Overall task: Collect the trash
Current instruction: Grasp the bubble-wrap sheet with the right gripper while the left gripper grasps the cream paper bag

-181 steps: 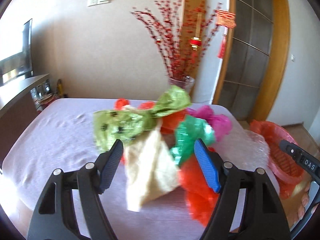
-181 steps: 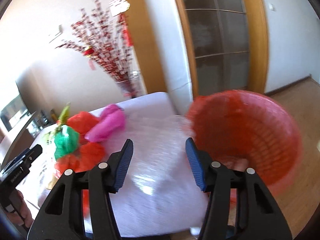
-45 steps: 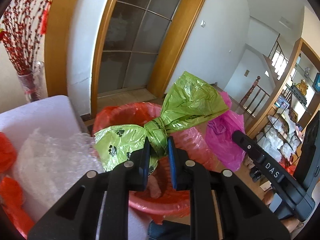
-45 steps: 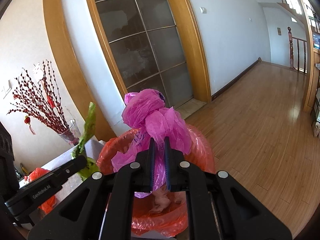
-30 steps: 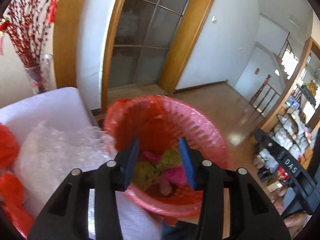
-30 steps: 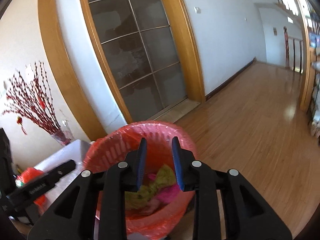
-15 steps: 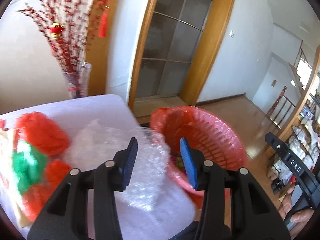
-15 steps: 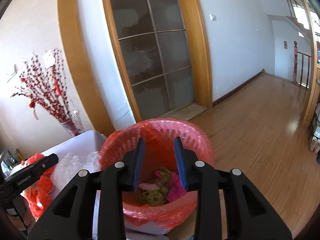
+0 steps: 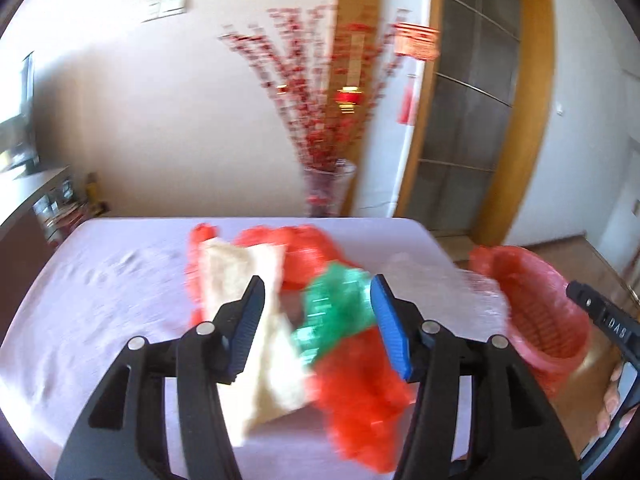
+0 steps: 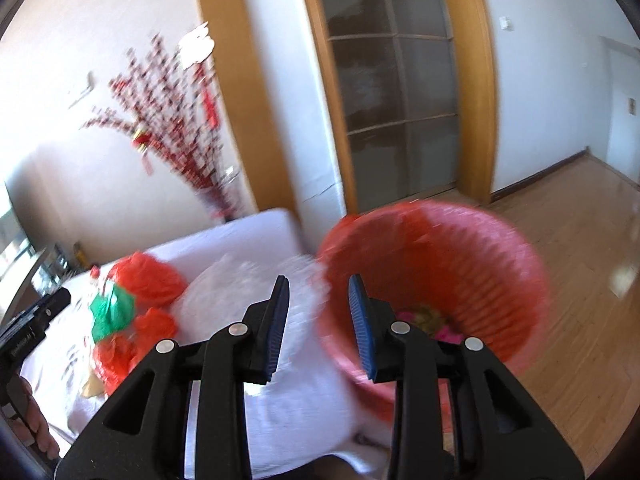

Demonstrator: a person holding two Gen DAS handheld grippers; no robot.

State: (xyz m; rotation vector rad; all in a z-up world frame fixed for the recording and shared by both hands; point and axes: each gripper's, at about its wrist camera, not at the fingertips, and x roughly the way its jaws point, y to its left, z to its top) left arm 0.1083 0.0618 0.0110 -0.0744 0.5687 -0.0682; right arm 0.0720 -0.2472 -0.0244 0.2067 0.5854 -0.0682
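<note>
Jaws of the left gripper [image 9: 318, 322] are opening above the near part of the table [image 9: 104, 280], and nothing is pressed between them. Just past its blue pads [image 9: 390, 336] a heap of trash is lying on the white cloth: a cream bag [image 9: 236, 276] on the left, a green bag [image 9: 340, 304] in the middle and a red bag [image 9: 360, 392] near the right finger. Another red bag [image 9: 304, 252] is sitting farther back. Right of the heap a clear bubble wrap [image 9: 452, 292] is lying at the table's right edge, touching the bin [image 9: 532, 312]. This bin, lined with red plastic, is standing beside the table on the right.

The right gripper [image 10: 316, 320] is standing a little open, empty, over the gap between table and bin. Inside the bin, pink and green trash [image 10: 428, 320] is lying at the bottom. A hand [image 9: 612, 408] is showing at the right edge of the left view.

Far behind the table a vase [image 9: 328, 192] with red branches is standing by the wall, and right of it a door [image 9: 464, 120] with a wooden frame.
</note>
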